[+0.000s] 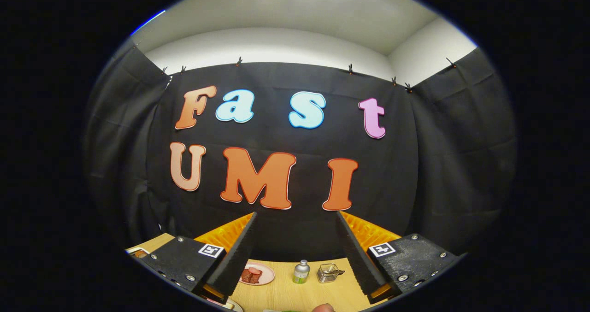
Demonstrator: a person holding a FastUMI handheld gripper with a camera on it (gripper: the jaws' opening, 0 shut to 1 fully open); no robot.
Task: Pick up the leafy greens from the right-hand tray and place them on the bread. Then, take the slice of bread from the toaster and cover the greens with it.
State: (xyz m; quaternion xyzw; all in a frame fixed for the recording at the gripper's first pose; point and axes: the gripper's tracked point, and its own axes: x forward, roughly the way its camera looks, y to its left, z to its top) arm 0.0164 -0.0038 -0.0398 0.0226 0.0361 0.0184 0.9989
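My gripper (pixel 295 215) is held high and level, facing the booth's black wall, and it is open with nothing between its fingers. Far below, on the wooden table (pixel 286 293), a small shiny metal toaster (pixel 329 272) stands between the fingers; I cannot tell whether bread sits in it. At the table's near edge a thin green sliver (pixel 288 310) shows, too little to identify. A white plate rim (pixel 230 305) peeks out beside the left finger (pixel 235 256).
A pink plate (pixel 267 275) with reddish meat pieces lies just right of the left finger. A small bottle (pixel 301 271) with a silver cap stands between that plate and the toaster. A rounded reddish thing (pixel 323 308) shows at the near edge.
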